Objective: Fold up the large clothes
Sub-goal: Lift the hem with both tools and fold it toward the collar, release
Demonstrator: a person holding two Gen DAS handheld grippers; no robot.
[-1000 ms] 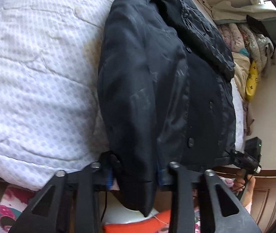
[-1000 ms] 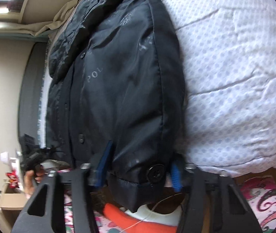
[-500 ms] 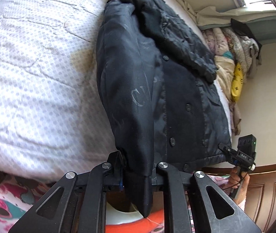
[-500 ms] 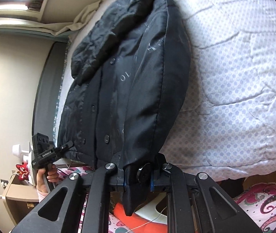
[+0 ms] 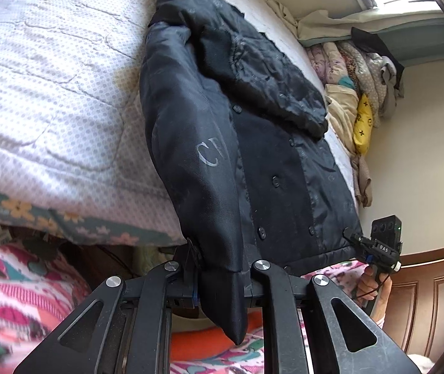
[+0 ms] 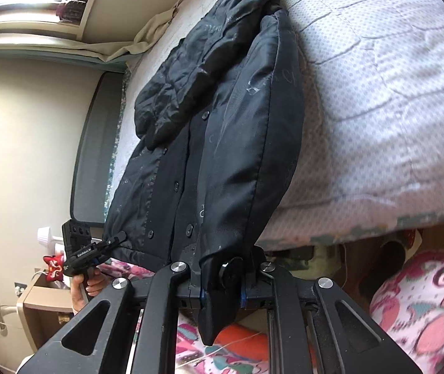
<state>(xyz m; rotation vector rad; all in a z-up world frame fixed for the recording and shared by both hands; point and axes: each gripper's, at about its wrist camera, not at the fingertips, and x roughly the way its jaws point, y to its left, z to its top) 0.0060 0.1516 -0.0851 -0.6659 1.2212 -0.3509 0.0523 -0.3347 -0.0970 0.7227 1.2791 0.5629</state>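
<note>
Sunlight from a high window falls on a bed [image 5: 50,99] with a white quilted cover, and that bed is the work surface. Heaped bedding [image 5: 356,93] lies along the wall at its far side, and a dark wooden panel [image 5: 424,296] stands at the foot.

Spread lengthwise on the quilt is the black jacket [image 5: 268,162], buttoned front upward, collar end away from the person and hem hanging just over the near edge of the mattress. One sleeve is already laid across the chest near the collar, so the garment is partly tidied but not yet folded over itself.

Both tools have hold of the hem end. The left gripper [image 5: 222,283] has its fingers drawn in narrow on a thick fold of fabric at one bottom corner, with a tongue of cloth drooping below them. The right gripper [image 6: 223,290] is clamped the same way on the opposite corner, a large black button [image 6: 230,275] sitting right at its pads. Each tool shows small at the edge of the other's view, pinching the hem.

I'd judge this the start of the lengthwise fold. Next, both corners need lifting together and carrying toward the collar, kept level and apart so the padded body doubles over evenly.
</note>
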